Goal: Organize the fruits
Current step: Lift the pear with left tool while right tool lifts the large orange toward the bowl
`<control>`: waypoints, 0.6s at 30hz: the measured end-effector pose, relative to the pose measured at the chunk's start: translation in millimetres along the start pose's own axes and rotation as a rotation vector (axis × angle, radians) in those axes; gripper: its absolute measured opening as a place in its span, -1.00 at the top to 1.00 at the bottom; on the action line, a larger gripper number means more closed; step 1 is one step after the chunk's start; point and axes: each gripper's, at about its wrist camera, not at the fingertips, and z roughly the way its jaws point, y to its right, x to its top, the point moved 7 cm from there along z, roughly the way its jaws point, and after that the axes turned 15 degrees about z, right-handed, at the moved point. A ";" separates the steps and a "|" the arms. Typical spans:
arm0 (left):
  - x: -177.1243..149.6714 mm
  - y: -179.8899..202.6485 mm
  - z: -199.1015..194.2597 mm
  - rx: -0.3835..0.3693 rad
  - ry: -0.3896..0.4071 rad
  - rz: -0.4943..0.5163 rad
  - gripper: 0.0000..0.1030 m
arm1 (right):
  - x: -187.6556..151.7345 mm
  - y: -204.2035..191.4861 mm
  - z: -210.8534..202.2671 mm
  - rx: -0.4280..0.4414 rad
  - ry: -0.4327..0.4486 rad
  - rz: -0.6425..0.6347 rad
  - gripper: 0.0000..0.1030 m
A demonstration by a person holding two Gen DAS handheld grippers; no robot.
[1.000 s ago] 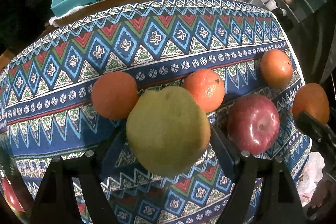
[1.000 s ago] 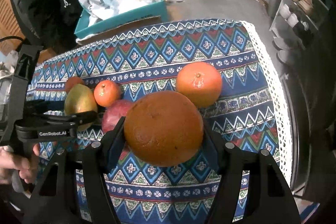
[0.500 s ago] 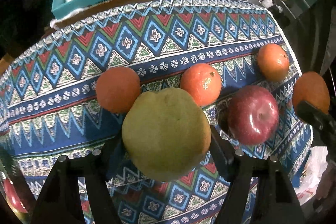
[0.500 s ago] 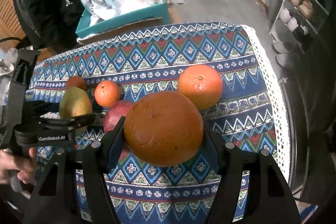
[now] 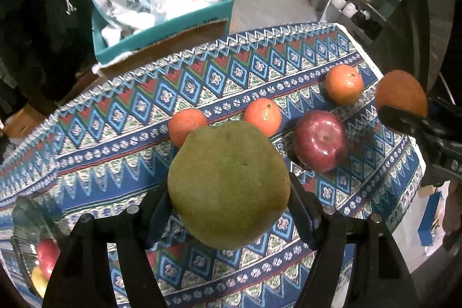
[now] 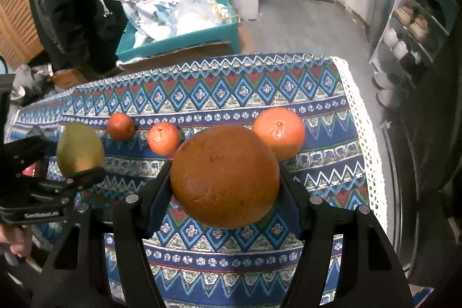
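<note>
Lifting pear (image 5: 228, 186) higher off cloth (image 5: 115, 140)

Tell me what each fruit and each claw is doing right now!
Green mango: held up off the cloth in the left claw.
Big orange: squeezed in the right claw.
Red apple: sitting on the tablecloth.
Three small oranges: sitting on the cloth, untouched.
Glass bowl: at the cloth's edge, fruit inside.

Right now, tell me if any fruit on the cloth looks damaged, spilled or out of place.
Nothing stands out. Three oranges and a red apple sit whole on the patterned cloth. The left gripper holds a green fruit, the right gripper a large orange.
</note>
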 end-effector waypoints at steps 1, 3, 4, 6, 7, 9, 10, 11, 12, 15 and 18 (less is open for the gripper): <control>-1.8 -1.1 -5.7 0.006 0.005 0.003 -0.44 | 0.6 -1.3 -2.1 -0.001 0.005 -0.003 -0.30; -2.9 -2.2 -12.1 0.009 0.011 0.000 -0.44 | 1.4 -3.7 -5.7 0.000 0.012 -0.008 -0.30; -4.6 -3.1 -15.9 0.009 0.012 -0.004 -0.44 | 1.8 -5.4 -7.9 0.000 0.016 -0.011 -0.30; -8.2 -4.2 -23.3 0.005 0.018 -0.010 -0.44 | 2.3 -8.5 -12.1 0.003 0.023 -0.016 -0.30; -9.3 -4.3 -26.9 0.004 0.023 -0.010 -0.44 | 2.4 -10.5 -14.2 0.005 0.026 -0.019 -0.30; -11.7 -4.6 -35.0 0.012 0.035 -0.003 -0.44 | 2.8 -15.6 -19.2 0.010 0.035 -0.027 -0.30; -12.6 -4.6 -39.3 0.018 0.041 0.001 -0.44 | 2.9 -17.9 -21.0 0.013 0.039 -0.030 -0.30; -13.4 -4.6 -43.7 0.022 0.047 0.003 -0.44 | 3.0 -20.5 -23.5 0.016 0.042 -0.034 -0.30; -14.7 -5.0 -48.6 0.024 0.052 0.004 -0.44 | 3.0 -23.0 -25.8 0.019 0.046 -0.037 -0.30; -18.1 -6.8 -59.5 0.020 0.062 -0.003 -0.44 | 3.9 -31.8 -33.2 0.028 0.057 -0.050 -0.30; -22.1 -8.7 -70.1 0.024 0.072 -0.004 -0.44 | 4.2 -41.3 -40.8 0.037 0.067 -0.065 -0.30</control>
